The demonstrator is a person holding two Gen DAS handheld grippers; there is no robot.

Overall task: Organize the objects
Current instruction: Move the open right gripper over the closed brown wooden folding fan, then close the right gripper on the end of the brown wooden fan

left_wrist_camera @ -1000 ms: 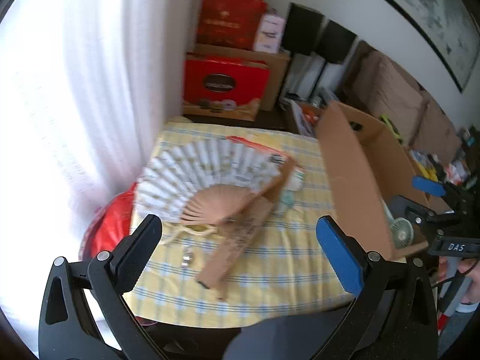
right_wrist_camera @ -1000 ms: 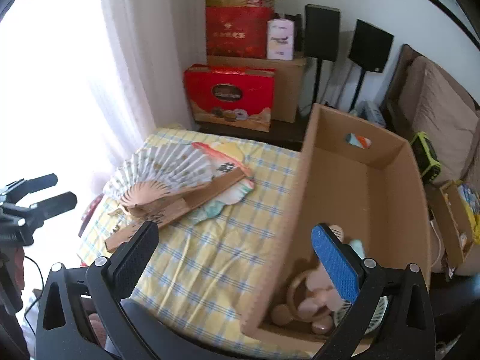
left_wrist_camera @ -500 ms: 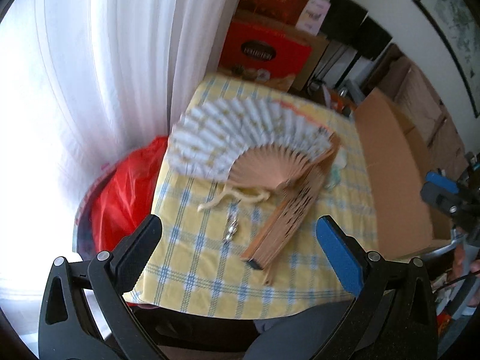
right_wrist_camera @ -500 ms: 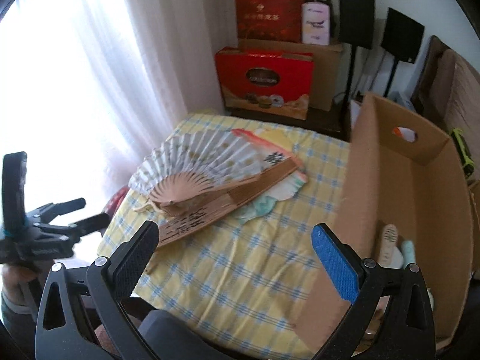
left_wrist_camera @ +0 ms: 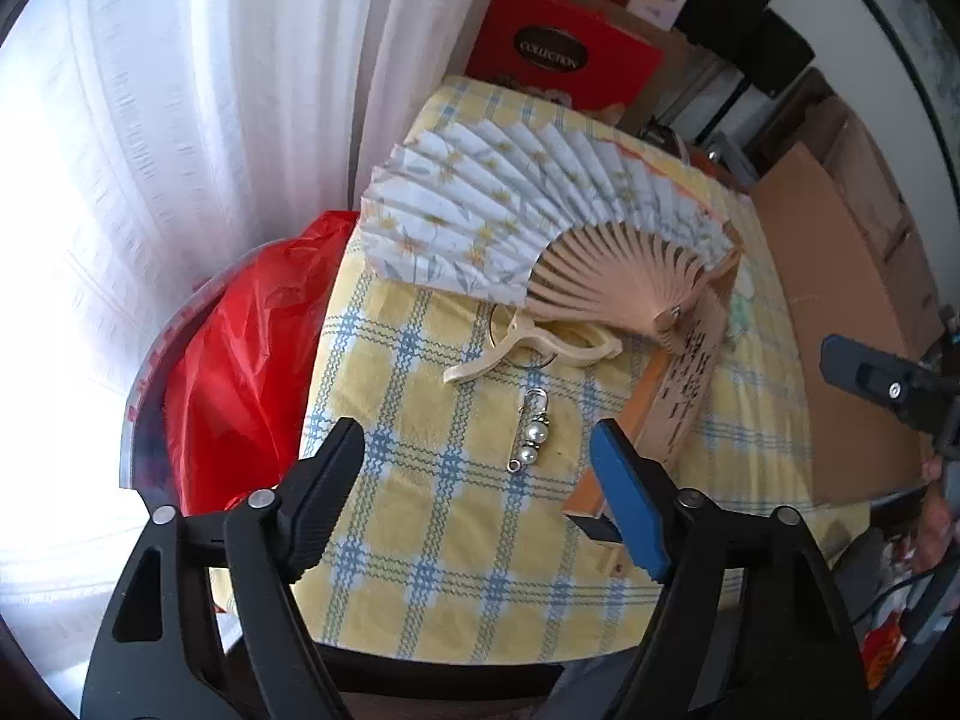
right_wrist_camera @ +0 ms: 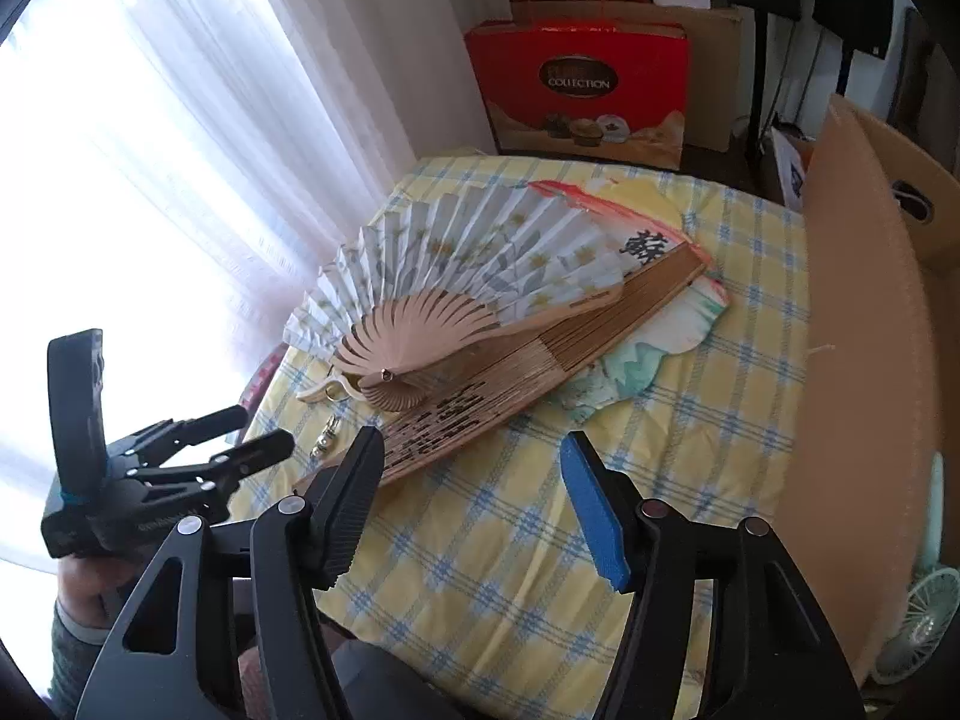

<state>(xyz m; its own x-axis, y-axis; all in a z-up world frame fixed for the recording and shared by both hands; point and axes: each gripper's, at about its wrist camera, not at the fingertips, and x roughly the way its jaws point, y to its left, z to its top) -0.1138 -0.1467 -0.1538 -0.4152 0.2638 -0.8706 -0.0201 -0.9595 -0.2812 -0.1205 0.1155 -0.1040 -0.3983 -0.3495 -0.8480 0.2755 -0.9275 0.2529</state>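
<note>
Left gripper [left_wrist_camera: 477, 468] — jaws just narrowing, nothing gripped — hangs over a pearl pin [left_wrist_camera: 530, 437] near what seems a folded fan [left_wrist_camera: 672, 396].

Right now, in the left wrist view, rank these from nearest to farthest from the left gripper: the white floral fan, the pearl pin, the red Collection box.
1. pearl pin: just ahead of the open left gripper, on the checked cloth.
2. white floral fan: spread open mid-table, beyond the pin.
3. red Collection box: past the table's far edge.

Each hand-held gripper is matte black plastic: the left gripper [left_wrist_camera: 477, 492] and the right gripper [right_wrist_camera: 474, 501] both carry one ribbed black finger, one blue-padded finger and silver pivot screws. A grey cuff [right_wrist_camera: 75, 630] sits behind the left gripper's handle.
</note>
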